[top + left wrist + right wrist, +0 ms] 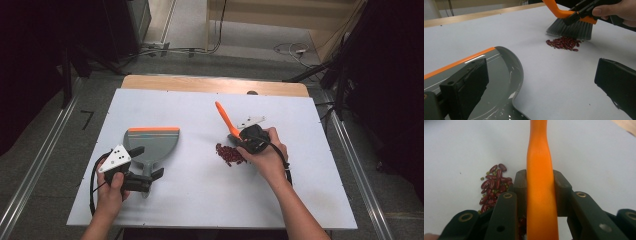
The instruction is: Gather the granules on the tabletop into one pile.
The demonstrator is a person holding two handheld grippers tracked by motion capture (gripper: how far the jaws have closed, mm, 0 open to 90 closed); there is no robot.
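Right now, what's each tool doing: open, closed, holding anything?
Left tool: open, jaws either side of the dustpan handle, not pressing it.
Right tool: closed on the orange brush handle.

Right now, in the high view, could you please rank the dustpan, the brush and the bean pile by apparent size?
1. dustpan, clearly largest.
2. brush, partly hidden by the right tongs shut on it.
3. bean pile, smallest.

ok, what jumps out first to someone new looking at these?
The orange brush, clamped in the right gripper mid-table, its bristles by a small pile of red beans. To the left lies a grey dustpan with an orange edge; the left gripper sits at its handle, jaws open.
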